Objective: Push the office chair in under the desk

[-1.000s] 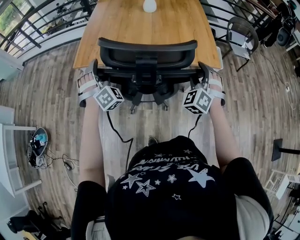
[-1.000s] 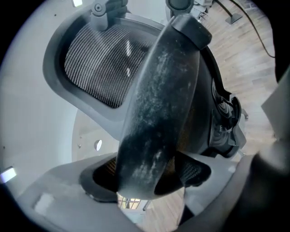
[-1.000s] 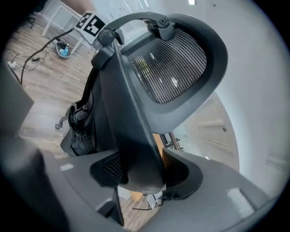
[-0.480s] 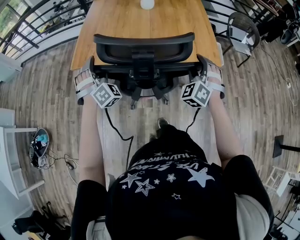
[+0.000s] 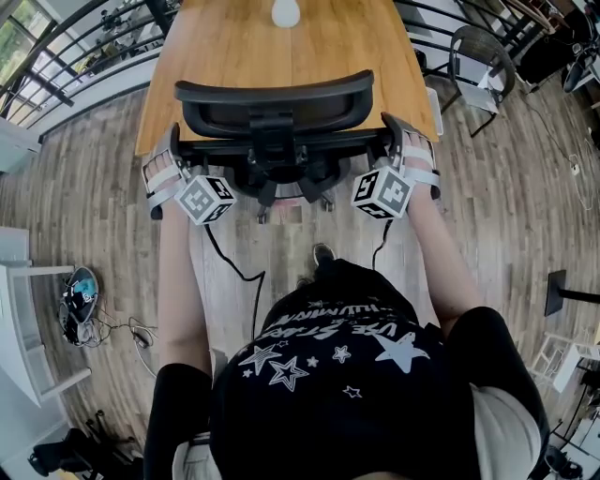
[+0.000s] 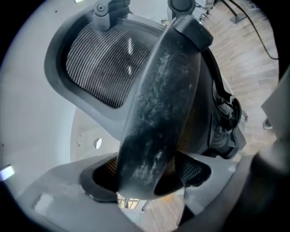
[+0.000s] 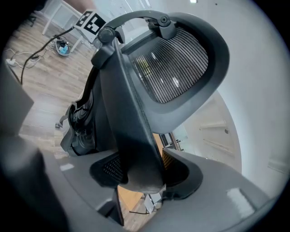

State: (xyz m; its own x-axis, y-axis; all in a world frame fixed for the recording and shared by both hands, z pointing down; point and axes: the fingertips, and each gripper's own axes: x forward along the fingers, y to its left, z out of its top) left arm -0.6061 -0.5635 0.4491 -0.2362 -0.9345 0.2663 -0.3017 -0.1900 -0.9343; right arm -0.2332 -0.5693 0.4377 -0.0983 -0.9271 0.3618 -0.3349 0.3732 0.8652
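Observation:
The black mesh office chair (image 5: 272, 98) stands at the near edge of the wooden desk (image 5: 234, 47), its backrest over the desk's edge. My left gripper (image 5: 172, 155) is shut on the chair's left armrest (image 6: 158, 113), which fills the gap between its jaws in the left gripper view. On the other side, my right gripper (image 5: 397, 141) is shut on the right armrest (image 7: 131, 136). In both gripper views the pads (image 7: 179, 165) press on the armrest's rear end. The chair's base (image 5: 291, 192) shows under the seat, between my hands.
A white rounded object (image 5: 285, 11) sits on the desk's far part. A metal railing (image 5: 75, 56) runs at the upper left, and a second chair (image 5: 480, 66) stands at the upper right. Cables and gear (image 5: 80, 300) lie on the wood floor at left beside a white shelf (image 5: 19, 319).
The chair and both grippers have moved toward the desk, so the backrest now reaches further over the desk's edge. A foot has stepped forward behind the chair.

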